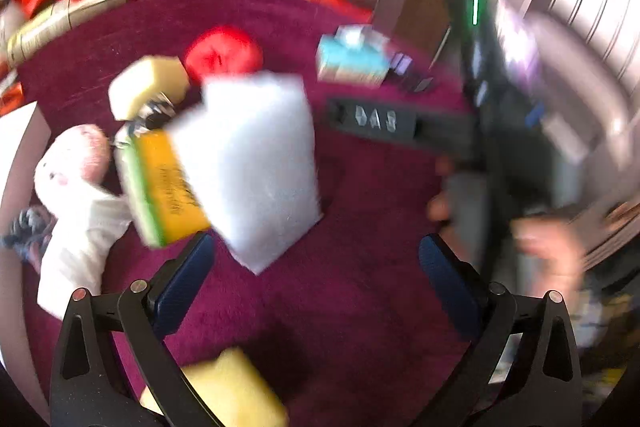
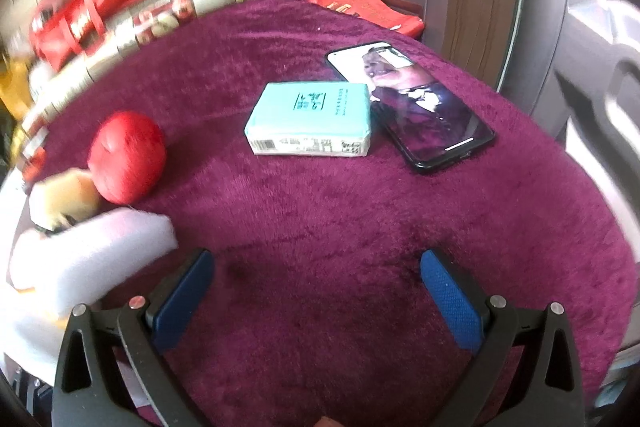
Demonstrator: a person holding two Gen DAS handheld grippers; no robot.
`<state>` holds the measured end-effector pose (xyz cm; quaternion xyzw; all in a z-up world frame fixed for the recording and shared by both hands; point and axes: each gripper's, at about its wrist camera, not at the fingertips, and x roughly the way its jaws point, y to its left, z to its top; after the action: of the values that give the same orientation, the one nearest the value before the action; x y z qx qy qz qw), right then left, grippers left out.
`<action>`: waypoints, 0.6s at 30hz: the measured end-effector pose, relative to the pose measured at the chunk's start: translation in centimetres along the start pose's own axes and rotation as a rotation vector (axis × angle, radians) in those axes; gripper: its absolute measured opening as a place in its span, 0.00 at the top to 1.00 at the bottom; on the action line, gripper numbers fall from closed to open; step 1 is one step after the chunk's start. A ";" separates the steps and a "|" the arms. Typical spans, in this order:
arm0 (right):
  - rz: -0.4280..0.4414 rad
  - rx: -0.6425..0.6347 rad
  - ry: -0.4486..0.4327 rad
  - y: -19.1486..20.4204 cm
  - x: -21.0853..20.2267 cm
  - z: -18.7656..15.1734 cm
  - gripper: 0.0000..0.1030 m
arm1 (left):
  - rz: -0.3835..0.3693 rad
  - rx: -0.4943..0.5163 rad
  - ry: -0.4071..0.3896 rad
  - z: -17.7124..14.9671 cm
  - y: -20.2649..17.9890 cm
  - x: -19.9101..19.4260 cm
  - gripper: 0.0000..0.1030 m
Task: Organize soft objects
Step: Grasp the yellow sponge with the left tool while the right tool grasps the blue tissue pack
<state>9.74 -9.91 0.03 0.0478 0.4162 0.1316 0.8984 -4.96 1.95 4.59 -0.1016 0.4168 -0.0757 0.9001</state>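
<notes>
Both the left gripper [image 1: 316,263] and right gripper [image 2: 316,275] are gaping wide, holding nothing, while the white foam block [image 1: 256,163] is leaning beside the red ball [image 1: 222,53] (likely light, squashy; pinch its broad faces).

A worktop [image 2: 320,211] covered with a deep magenta plush cloth is being seen from both wrist views. A teal wrapped pack [image 2: 310,119] is lying flat towards the far edge, with a black phone [image 2: 412,107] just beside it on the right, screen up. A red ball [image 2: 126,157] is sitting near the left edge. Clustered close by it are a pale yellow sponge [image 1: 148,87], a large white foam block [image 1: 256,167] and a yellow-and-green sponge [image 1: 164,187]; contact between them cannot be told through the blur. A white plush toy [image 1: 76,203] is lying at the left edge, and another yellow sponge [image 1: 232,391] is resting at the near edge.
</notes>
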 end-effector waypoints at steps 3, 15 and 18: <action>0.123 0.055 -0.010 -1.7 -1.3 0.4 0.00 | -0.050 -0.057 -0.116 0.2 1.6 -5.5 0.00; 0.332 -0.113 -0.257 -4.5 -7.4 5.3 0.00 | 0.119 0.086 -0.127 -5.5 3.9 -10.5 0.00; 0.347 -0.275 -0.154 -2.6 -5.5 7.3 0.00 | 0.151 0.219 -0.073 -6.1 2.2 -8.0 0.00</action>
<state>12.37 -13.75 8.29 0.0057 0.3099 0.3354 0.8896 -14.64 5.13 6.01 0.0264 0.3795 -0.0492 0.9235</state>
